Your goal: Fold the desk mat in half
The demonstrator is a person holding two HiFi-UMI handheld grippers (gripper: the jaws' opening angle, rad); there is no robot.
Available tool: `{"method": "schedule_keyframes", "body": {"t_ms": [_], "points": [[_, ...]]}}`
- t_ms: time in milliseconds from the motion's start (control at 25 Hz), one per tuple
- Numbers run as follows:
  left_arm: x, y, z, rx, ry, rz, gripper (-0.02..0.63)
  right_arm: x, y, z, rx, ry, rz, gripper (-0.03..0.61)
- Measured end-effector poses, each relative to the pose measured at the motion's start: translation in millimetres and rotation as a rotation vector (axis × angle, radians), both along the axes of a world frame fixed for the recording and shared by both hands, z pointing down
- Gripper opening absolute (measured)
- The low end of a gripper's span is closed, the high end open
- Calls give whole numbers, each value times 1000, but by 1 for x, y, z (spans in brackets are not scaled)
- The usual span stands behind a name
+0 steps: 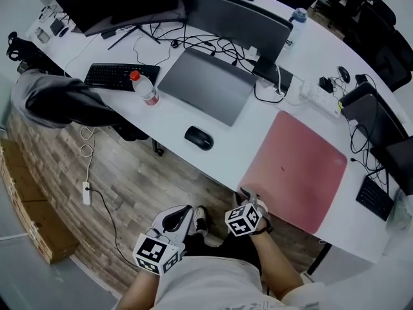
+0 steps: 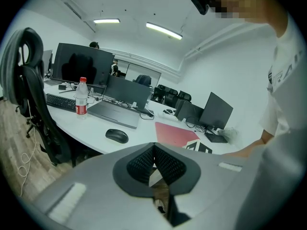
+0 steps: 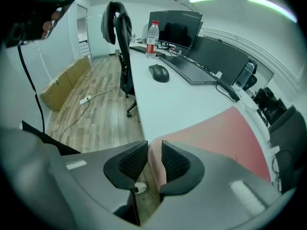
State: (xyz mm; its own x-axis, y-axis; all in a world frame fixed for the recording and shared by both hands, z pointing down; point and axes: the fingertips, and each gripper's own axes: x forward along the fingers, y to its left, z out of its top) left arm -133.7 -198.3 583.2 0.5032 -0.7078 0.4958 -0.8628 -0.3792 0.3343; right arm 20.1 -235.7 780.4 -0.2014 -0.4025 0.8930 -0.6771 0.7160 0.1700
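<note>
The pink desk mat [image 1: 297, 170] lies flat on the white desk [image 1: 219, 154], at the right near the front edge. My right gripper [image 1: 248, 196] is at the mat's near left corner. In the right gripper view that corner of the mat [image 3: 225, 133] sits between the jaws of the right gripper [image 3: 154, 152], which stand open with a gap around it. My left gripper [image 1: 190, 213] hangs lower, off the desk and over the floor. Its jaws meet at the tips, shut on nothing [image 2: 153, 153]. The mat [image 2: 175, 134] shows beyond them.
A black mouse [image 1: 199, 137], a grey closed laptop [image 1: 206, 86], a water bottle [image 1: 145, 88] and a keyboard [image 1: 119, 75] lie left of the mat. Monitors [image 1: 239, 18] and a power strip [image 1: 316, 95] stand behind. A chair [image 1: 64, 102] is at the left.
</note>
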Motion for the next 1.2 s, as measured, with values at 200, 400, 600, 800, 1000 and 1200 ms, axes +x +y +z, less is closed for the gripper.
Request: {"method": "schedule_keyframes", "body": {"t_ms": [200,400,600,800,1000,1200], "points": [[2,-4,4,-5,9,11,2,2,1,-5,-66,-118,80,43],[2,-5,2,-4,15,21,2,6,0,-14,-35,-140,122,29],[7,-3,-1,9,24,50,2,20,-2,-32,16,-161,165,28],[19,-3,-9,31,38,100,3,39,0,-48,50,-168,227,28],[37,-10,-17,61,47,168,3,69,1,-63,105,-158,317,26],[61,-17,-29,90,63,245,2,106,6,-75,150,-146,419,26]]}}
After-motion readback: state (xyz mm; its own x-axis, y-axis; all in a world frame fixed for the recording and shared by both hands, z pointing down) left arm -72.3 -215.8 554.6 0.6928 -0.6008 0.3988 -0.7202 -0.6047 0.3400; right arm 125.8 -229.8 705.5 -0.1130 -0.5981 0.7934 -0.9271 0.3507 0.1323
